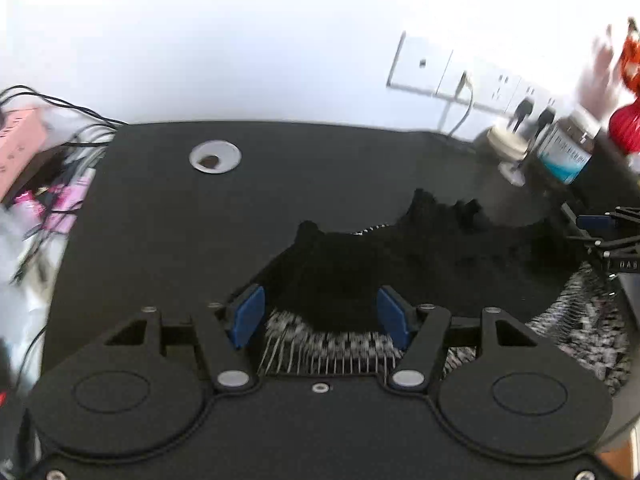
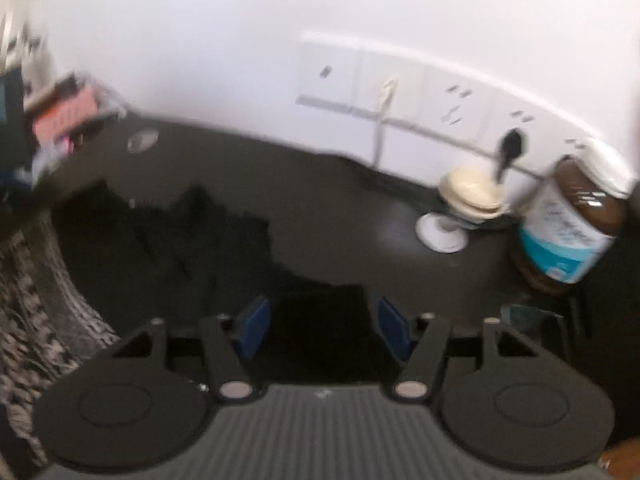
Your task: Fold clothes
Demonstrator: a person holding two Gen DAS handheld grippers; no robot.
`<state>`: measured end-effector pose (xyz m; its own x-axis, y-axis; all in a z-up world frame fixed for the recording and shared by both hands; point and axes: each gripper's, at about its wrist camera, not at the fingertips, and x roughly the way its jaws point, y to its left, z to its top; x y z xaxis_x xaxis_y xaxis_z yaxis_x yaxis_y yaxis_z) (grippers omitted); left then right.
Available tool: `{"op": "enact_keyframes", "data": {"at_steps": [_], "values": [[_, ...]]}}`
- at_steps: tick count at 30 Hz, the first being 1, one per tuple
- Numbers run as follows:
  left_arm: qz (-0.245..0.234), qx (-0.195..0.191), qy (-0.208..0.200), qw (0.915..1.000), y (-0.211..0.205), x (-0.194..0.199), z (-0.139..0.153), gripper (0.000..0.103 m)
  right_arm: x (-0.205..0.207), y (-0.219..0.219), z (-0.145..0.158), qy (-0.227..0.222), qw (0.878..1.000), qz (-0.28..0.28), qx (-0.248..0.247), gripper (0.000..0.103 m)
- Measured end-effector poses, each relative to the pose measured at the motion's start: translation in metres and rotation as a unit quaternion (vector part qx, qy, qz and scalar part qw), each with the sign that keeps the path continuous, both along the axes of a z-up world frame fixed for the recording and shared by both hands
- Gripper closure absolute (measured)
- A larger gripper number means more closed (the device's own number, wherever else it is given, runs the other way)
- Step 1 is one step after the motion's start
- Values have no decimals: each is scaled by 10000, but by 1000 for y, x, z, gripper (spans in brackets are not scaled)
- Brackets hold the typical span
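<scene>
- White wall (image 1: 240, 40) behind a dark tabletop (image 1: 160, 220); socket strip (image 1: 460, 76) on the wall with a white cable and two black plugs in it.
- Far left of table: round grommet (image 1: 215, 156). Off the left edge: pink box (image 1: 20, 144) and a tangle of black cables.
- Far right: brown jar with blue-white label (image 1: 566, 148), cream lidded pot on a white stand (image 1: 507, 142) beside it, something red (image 1: 626, 128) at the frame edge, blurred.
- Garment (image 1: 400, 256): black fabric with a black-and-white patterned fringed hem, lying rumpled on the table, running from my left claw across to the right one.
- My left gripper (image 1: 320, 316): blue pads spread wide, garment edge and fringe sitting between them, pads not pressing on it.
- My right gripper (image 2: 320, 320): jaws also wide, black fabric between them; view is motion-blurred, can't tell whether the pads touch the cloth.
- Right view: patterned hem (image 2: 36, 288) trails down the left side; jar (image 2: 568, 224) and pot (image 2: 472, 192) to the right, well apart from the garment.
</scene>
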<state>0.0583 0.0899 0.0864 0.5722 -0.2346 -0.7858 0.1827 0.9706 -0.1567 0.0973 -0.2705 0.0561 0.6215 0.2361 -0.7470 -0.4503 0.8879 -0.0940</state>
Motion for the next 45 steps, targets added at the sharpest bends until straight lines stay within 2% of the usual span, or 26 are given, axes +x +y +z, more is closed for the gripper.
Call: {"op": "enact_keyframes", "data": {"at_steps": [5,6,7,9,10,11,16,22,25,28,30,33,35,38,39,40,42,45], "values": [[93,-48,229,9997,-6,21,-24,40,10,9,-34,252,9988,134,-394,46],[88,-41,231,9997,-6,23,-27,40,10,6,-36,250,9990,119,-348,54],[64,-40,201,9998,-7,23,-27,42,10,3,-38,253,9992,92,-293,67],[0,-47,125,9999,-9,24,-28,48,12,-5,-38,304,9995,-44,-107,82],[-45,-44,87,9999,-11,25,-28,72,14,-9,-37,318,9994,-119,3,91],[-77,-12,59,10000,-12,27,-27,98,16,-13,-36,328,9992,-187,112,96],[46,-253,-300,9992,-3,14,-10,97,10,-29,-10,28,9969,-446,651,98],[673,-1101,-617,9897,35,1,15,98,-2,-52,32,-584,9899,-740,1057,99],[918,-1423,-482,9844,46,15,13,98,11,-58,37,-678,9868,-932,1137,99],[1204,-1660,-212,9785,52,36,-3,98,36,-64,26,-630,9843,-1207,1124,102],[1358,-1706,7,9759,53,52,-19,98,55,-68,14,-622,9834,-1446,903,102],[1569,-1662,291,9731,52,73,-43,97,85,-71,-12,-296,9825,-1680,747,102],[1602,-1646,462,9722,51,83,-56,95,92,-67,-23,-8,9858,-1525,697,102],[1575,-1667,520,9720,52,89,-62,95,88,-68,-25,273,9856,-1330,1010,95],[1530,-1644,480,9733,52,89,-61,95,83,-70,-23,265,9850,-1273,1134,79],[1490,-1626,450,9743,51,89,-60,95,78,-72,-22,258,9842,-1224,1251,55],[1448,-1622,416,9752,50,88,-58,95,70,-74,-19,200,9829,-1214,1370,39],[1406,-1619,329,9762,48,85,-54,95,57,-75,-9,51,9813,-1219,1492,39]]}}
